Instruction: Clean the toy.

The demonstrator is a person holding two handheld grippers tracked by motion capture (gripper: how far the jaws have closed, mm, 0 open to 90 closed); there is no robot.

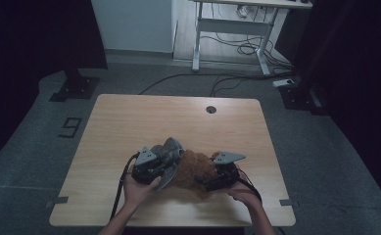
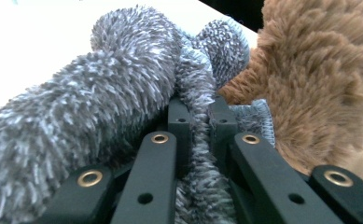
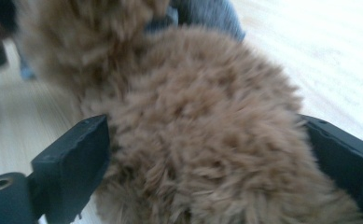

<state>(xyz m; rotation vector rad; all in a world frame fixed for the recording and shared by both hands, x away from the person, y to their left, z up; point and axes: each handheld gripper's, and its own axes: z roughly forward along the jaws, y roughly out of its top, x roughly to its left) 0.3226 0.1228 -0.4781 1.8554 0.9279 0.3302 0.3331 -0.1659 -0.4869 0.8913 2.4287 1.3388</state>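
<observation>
On the table [image 1: 129, 117], grey plush [image 2: 123, 102] touches brown plush [image 3: 202, 140]

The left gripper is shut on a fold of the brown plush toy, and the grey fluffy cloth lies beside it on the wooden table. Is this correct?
Not quite. The left gripper view shows the left gripper shut on a fold of the grey fluffy cloth, not the brown plush toy. The toy lies beside it on the wooden table.

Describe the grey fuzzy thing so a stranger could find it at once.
On the wooden table, look near the front edge, where two plush things lie together. The grey fuzzy cloth lies left of the brown plush toy, pinched in the left hand-held gripper; it alone is grey.
</observation>
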